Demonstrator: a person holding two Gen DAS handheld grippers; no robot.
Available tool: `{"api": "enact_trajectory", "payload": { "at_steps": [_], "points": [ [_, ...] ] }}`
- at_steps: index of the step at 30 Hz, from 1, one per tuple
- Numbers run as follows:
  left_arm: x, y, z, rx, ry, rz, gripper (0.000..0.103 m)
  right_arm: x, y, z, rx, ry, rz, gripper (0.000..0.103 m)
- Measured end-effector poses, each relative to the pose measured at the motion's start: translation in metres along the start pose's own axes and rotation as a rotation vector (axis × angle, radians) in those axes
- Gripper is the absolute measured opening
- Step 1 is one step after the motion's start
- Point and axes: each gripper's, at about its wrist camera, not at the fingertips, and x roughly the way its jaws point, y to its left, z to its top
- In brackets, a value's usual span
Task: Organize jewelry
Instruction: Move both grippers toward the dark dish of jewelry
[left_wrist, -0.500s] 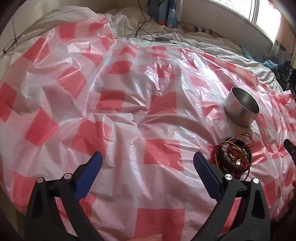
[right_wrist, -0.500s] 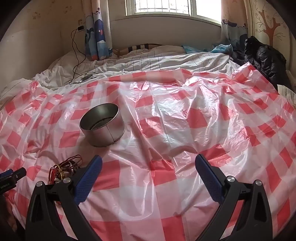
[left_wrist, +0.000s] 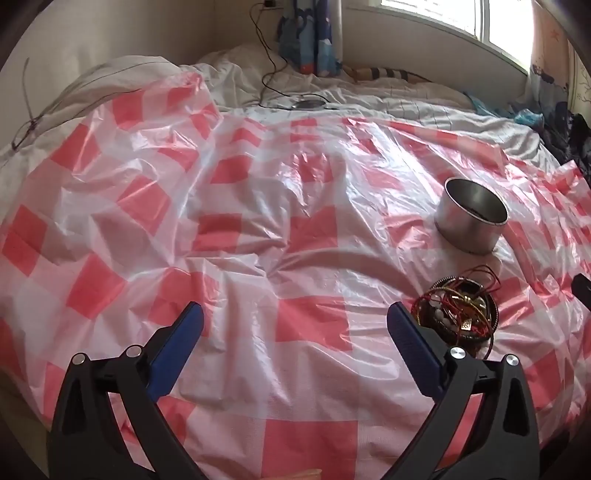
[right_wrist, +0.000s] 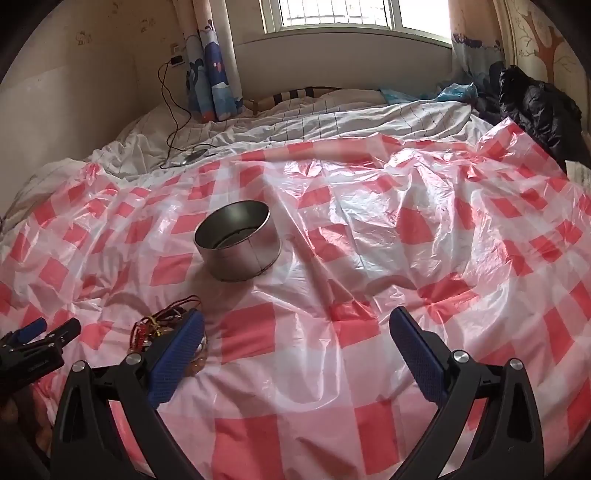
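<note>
A tangled pile of jewelry (left_wrist: 458, 314), with red cords, beads and gold pieces, lies on the red-and-white checked plastic sheet (left_wrist: 258, 229). Just behind it stands an open round metal tin (left_wrist: 472, 221). My left gripper (left_wrist: 295, 317) is open over bare sheet, and its right finger sits just left of the pile. My right gripper (right_wrist: 297, 325) is open too, with nothing between its fingers. In the right wrist view the jewelry pile (right_wrist: 162, 325) is partly hidden behind the gripper's left finger, the tin (right_wrist: 238, 243) stands beyond it, and the left gripper (right_wrist: 33, 343) shows at the left edge.
The plastic sheet (right_wrist: 406, 229) covers a bed with rumpled white bedding (right_wrist: 332, 118) behind it. A charging cable (right_wrist: 173, 122) runs from the wall onto the bedding. Dark clothing (right_wrist: 535, 99) is heaped at the far right. The right gripper's tip (left_wrist: 581, 288) pokes in at the right edge.
In the right wrist view the tin and jewelry have slid rightwards, so the right gripper has shifted left toward the pile. Both views show slightly more wall. Both grippers stay open.
</note>
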Motion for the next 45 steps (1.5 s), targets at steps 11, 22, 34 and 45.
{"api": "enact_trajectory", "payload": {
  "at_steps": [11, 22, 34, 45],
  "points": [
    [-0.004, 0.003, -0.001, 0.018, -0.016, 0.01, 0.096, -0.013, 0.002, 0.002, -0.007, -0.059, 0.04, 0.096],
    [0.021, 0.003, 0.025, 0.107, 0.029, 0.064, 0.092, -0.014, 0.024, -0.001, -0.117, -0.08, 0.085, 0.096],
    [0.041, -0.022, 0.018, 0.159, 0.047, 0.014, 0.094, -0.003, 0.043, -0.005, -0.222, -0.034, 0.092, 0.096],
    [0.046, -0.03, 0.014, 0.119, 0.113, -0.271, 0.094, 0.003, 0.044, -0.006, -0.233, 0.003, 0.112, 0.096]
  ]
}}
